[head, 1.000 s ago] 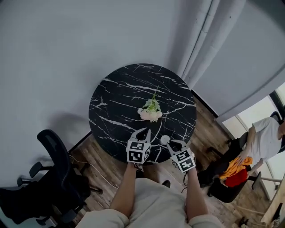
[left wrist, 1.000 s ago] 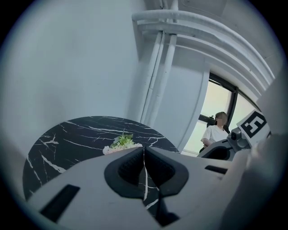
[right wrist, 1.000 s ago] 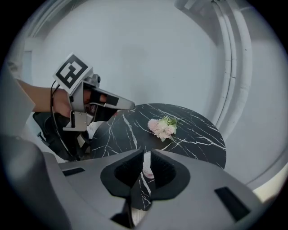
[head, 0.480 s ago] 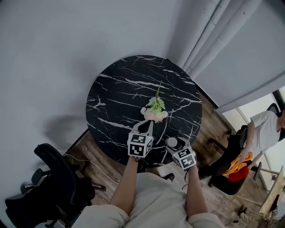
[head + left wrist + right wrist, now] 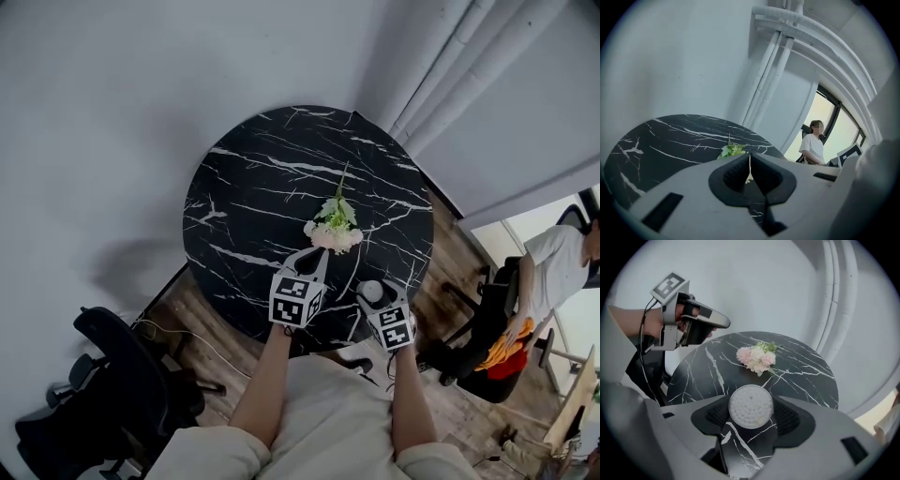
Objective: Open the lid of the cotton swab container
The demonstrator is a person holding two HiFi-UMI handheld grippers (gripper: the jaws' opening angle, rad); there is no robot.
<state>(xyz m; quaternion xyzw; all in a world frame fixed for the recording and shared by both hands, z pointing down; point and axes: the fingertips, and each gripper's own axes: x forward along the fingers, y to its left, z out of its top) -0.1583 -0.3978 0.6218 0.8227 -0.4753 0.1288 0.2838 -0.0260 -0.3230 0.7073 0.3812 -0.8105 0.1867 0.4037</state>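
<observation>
1. While the right gripper (image 5: 375,302) hangs over the near edge of the table (image 5: 253,187), its jaws have just been opening and stand wide apart.
2. The container (image 5: 751,406) stands upright on the table between those jaws, and neither pad seems to press on it.
3. White swabs (image 5: 751,403) fill its round top; whether a lid covers them cannot be told.
4. The left gripper (image 5: 314,258), just beside the right one, has its jaws pressed together on nothing and points toward the flowers (image 5: 334,228).
5. The flowers lie near the table's middle, beyond both grippers and apart from the container.
</observation>
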